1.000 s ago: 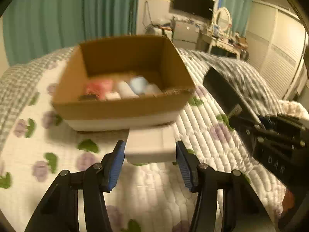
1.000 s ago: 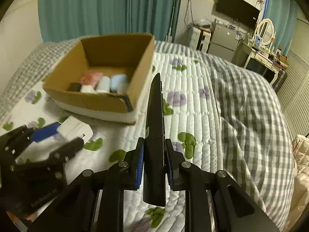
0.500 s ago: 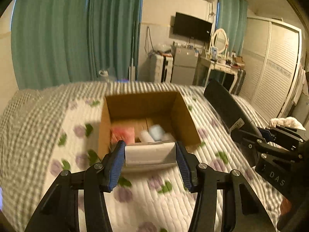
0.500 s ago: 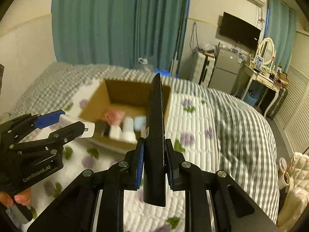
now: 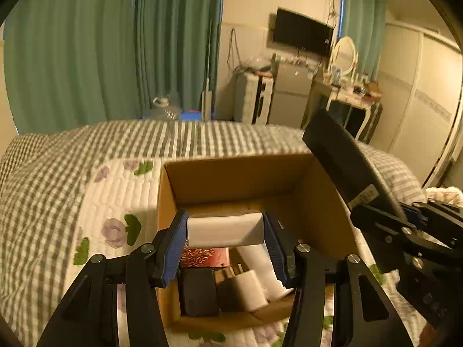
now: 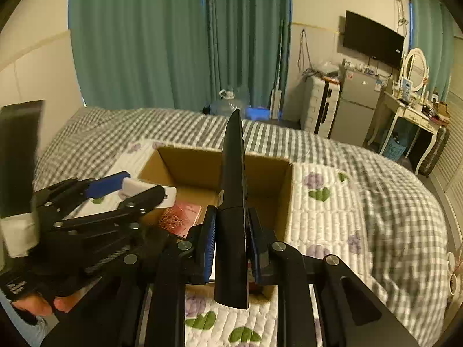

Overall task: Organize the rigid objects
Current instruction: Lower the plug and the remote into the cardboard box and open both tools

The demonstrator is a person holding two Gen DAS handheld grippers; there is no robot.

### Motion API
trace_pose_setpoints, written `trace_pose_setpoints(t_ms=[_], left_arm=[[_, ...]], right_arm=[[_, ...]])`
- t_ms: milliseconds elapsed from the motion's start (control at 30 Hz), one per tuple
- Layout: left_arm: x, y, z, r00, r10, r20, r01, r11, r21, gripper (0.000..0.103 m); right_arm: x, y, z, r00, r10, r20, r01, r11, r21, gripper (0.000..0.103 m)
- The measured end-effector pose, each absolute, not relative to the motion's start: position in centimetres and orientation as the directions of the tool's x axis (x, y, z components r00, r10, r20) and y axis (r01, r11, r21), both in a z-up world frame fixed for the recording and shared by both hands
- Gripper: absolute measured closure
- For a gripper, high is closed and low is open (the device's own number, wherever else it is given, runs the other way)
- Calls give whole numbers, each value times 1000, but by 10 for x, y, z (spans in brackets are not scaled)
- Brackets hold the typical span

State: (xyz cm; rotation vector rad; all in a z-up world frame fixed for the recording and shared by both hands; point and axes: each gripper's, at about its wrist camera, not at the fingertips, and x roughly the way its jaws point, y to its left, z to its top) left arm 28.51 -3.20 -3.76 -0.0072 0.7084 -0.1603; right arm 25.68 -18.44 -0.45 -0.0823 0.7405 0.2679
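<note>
Home bedroom: quilted bed (image 6: 361, 202), curtains (image 6: 173, 43), vanity (image 6: 411, 110)

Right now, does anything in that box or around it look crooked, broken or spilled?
Nothing looks broken or spilled. Inside the cardboard box, the items lie jumbled at angles, not in rows. The white block and the black remote are held over the box.

Right gripper (image 6: 231, 241): blue-padded jaws clamped on a long flat black slab (image 6: 233, 202), held edge-on, tip pointing to 12 o'clock over the open brown cardboard box (image 6: 282, 190). Box sits on the white quilted floral bedspread (image 6: 327, 211). At 9 o'clock, left gripper (image 6: 133, 186) holds a white rectangular block (image 6: 136, 186) above the box's left rim. Inside the box: pink patterned flat packet (image 6: 181, 217). Teal curtains (image 6: 173, 37) at 12 o'clock.
</note>
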Motion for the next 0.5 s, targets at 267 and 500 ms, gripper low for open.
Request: trace_pose_setpoints(t_ms=[267, 500], left_arm=[[316, -31, -75, 719, -138, -682, 118, 990, -76, 50], [311, -19, -67, 724, -124, -679, 75, 992, -101, 41]], right_arm=[[279, -184, -50, 659, 240, -713, -280, 958, 64, 84], [275, -187, -46, 667, 230, -709, -272, 961, 56, 84]])
